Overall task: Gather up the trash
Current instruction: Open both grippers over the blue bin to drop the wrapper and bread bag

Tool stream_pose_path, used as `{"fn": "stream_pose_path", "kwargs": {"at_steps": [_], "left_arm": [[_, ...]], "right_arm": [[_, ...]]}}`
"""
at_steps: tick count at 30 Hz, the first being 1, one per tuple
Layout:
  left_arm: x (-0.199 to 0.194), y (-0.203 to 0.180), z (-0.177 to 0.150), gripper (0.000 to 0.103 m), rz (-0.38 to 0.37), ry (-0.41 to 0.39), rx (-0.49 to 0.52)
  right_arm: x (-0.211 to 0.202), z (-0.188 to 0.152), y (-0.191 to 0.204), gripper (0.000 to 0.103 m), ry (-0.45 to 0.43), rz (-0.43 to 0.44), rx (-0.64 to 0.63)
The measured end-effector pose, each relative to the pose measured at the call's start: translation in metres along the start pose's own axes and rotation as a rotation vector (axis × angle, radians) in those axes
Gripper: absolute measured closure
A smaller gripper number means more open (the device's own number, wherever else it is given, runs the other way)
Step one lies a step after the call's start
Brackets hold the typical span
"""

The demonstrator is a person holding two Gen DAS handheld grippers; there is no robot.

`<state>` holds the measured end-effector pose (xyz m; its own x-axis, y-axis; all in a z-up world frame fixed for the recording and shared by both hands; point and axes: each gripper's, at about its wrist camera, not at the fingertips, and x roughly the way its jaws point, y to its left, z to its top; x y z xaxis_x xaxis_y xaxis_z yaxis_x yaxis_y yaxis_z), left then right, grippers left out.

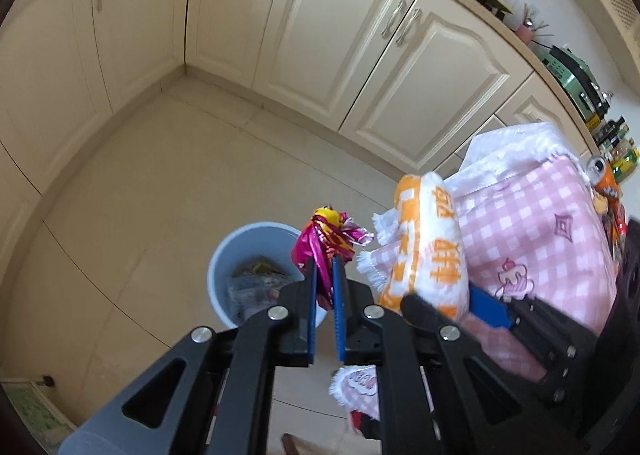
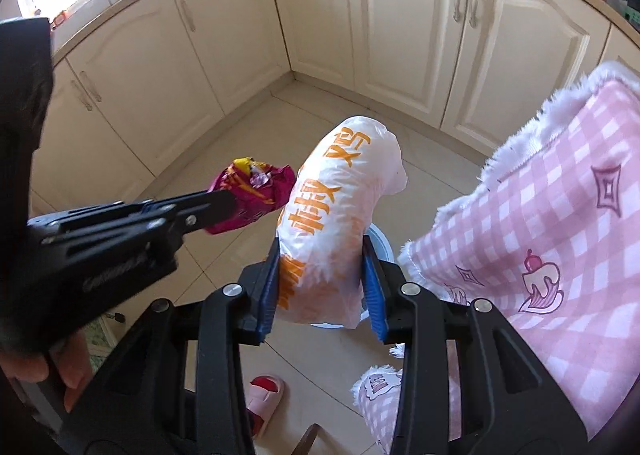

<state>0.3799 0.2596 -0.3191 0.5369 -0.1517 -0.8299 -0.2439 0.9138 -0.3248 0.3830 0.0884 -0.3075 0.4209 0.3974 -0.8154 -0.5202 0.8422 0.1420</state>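
Grey-blue waste bin (image 1: 256,251), standing on the tiled floor (image 1: 160,191) just below and ahead of the left gripper (image 1: 325,267); crumpled packaging lies inside it. Left gripper clenched on a magenta foil wrapper (image 1: 326,243), which hangs over the bin's near rim. Right gripper (image 2: 322,259), beside it, grasps a white-and-orange plastic bag (image 2: 340,207) between its blue pads (image 2: 269,287); the bin's rim shows beneath the bag. To the right, a pink checked tablecloth (image 2: 540,215). Cream cabinets (image 1: 340,39) line the walls ahead.
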Motion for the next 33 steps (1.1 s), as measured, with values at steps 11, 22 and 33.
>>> {"fn": "stream_pose_path", "kwargs": {"at_steps": [11, 22, 33], "left_arm": [[-0.007, 0.008, -0.001, 0.058, 0.088, -0.029, -0.024], [-0.029, 0.038, -0.003, 0.058, 0.135, -0.064, -0.101], [-0.054, 0.043, 0.002, 0.058, 0.163, -0.112, -0.105]], "right_arm": [[0.013, 0.002, -0.007, 0.066, 0.018, 0.017, 0.022], [0.02, 0.02, 0.005, 0.065, 0.005, 0.039, 0.007], [0.01, 0.034, 0.005, 0.041, -0.066, -0.001, 0.034]]}}
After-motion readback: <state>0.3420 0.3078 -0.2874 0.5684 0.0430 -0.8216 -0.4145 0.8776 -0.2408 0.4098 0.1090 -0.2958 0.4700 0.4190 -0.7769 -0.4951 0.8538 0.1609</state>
